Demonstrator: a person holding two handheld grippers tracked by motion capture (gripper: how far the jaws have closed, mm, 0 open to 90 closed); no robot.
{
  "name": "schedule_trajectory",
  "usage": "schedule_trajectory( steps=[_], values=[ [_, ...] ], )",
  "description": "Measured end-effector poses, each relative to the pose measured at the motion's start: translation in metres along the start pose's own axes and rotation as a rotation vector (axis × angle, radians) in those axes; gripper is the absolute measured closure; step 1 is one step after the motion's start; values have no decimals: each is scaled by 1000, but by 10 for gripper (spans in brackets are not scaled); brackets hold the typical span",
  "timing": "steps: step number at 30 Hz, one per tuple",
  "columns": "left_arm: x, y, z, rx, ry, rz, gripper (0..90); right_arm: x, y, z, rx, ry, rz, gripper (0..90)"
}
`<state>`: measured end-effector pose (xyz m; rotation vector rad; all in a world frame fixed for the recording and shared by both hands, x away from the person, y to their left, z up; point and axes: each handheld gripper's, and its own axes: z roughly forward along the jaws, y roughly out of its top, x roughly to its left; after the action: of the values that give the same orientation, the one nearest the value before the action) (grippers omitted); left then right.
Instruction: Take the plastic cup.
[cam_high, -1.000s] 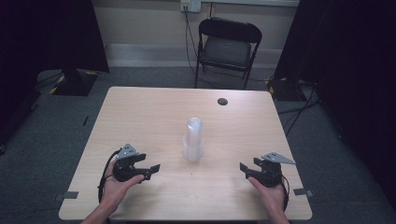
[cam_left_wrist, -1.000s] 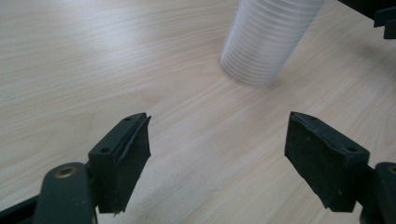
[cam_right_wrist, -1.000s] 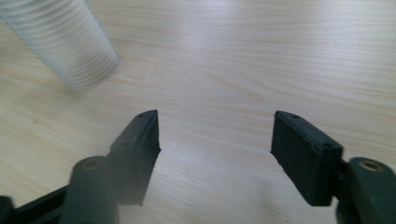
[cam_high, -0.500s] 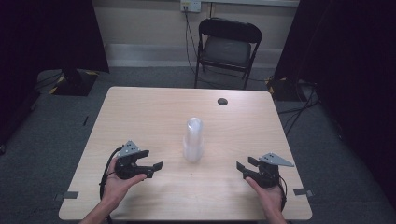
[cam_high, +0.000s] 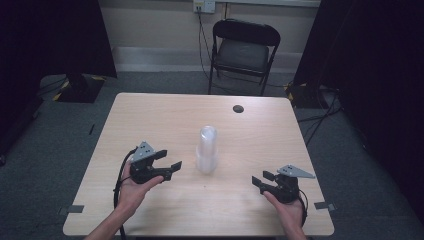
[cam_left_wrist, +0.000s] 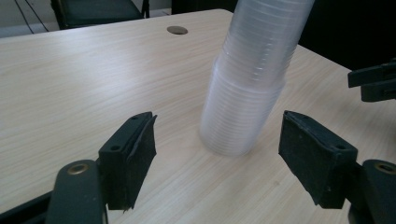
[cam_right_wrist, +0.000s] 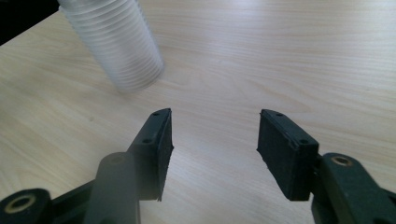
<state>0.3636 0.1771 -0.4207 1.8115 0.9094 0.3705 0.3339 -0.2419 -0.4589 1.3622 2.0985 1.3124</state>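
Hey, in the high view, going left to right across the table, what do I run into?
Left gripper → stack of clear plastic cups → small dark round cap, farther back on the table → right gripper.

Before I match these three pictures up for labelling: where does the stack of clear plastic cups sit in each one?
High view: stack of clear plastic cups stands mid-table, between both hands.
Left gripper view: stack right of centre, beyond the tongs.
Right gripper view: stack upper left.
Shared landmark: the light wooden table.
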Motion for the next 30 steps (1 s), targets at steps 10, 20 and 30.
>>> schedule_trajectory(
  steps=[10,20,30],
  values=[
    [-14,21,13,-22,-37,100,270,3,2,1,3,15,-12,459],
    [-11,42,25,-18,-69,122,232,3,4,-6,-32,7,-6,413],
    [-17,51,45,3,-95,142,234,6,3,-4,-24,29,-19,382]
  ],
)
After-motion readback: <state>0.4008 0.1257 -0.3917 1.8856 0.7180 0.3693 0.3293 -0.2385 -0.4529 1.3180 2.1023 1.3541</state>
